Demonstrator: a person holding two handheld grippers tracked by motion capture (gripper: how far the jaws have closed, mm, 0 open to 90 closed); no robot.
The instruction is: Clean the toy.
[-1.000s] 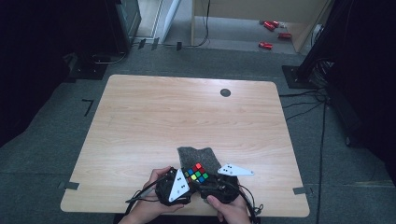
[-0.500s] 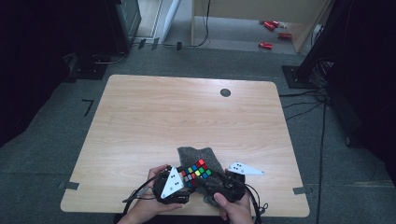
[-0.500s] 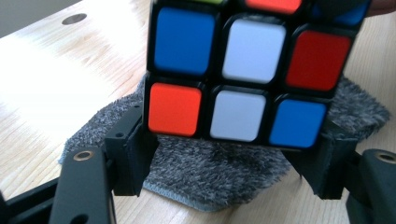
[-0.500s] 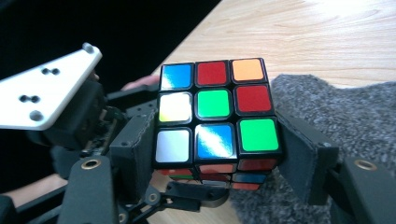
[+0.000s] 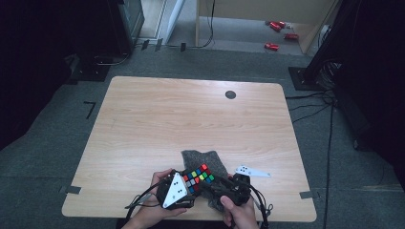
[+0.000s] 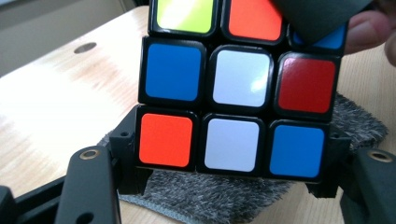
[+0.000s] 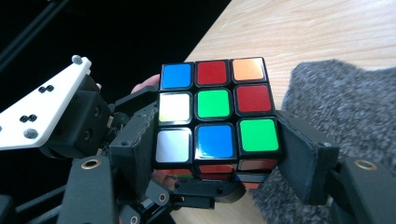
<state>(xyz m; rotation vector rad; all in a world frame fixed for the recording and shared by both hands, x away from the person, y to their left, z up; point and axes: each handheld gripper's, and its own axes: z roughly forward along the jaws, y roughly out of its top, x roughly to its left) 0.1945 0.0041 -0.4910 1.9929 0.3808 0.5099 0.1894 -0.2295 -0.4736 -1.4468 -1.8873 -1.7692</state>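
Both sets of fingers are clamped on the puzzle cube (image 5: 198,176): the left gripper (image 6: 224,186) squeezes its bottom layer, the right gripper (image 7: 215,158) pinches another layer from the sides. Cube sits right between the pads, just above the grey cloth (image 5: 203,160). It's light, rigid, slick plastic, and the layers spin, so I'd grip flat faces squarely, not corners.

Puzzle cube (image 6: 240,88) top row cut off by upper edge in left gripper view, one corner hidden behind dark gripper part, grey cloth (image 5: 205,160) near end covered by grippers in high view, red objects on floor (image 5: 279,33) too small to identify
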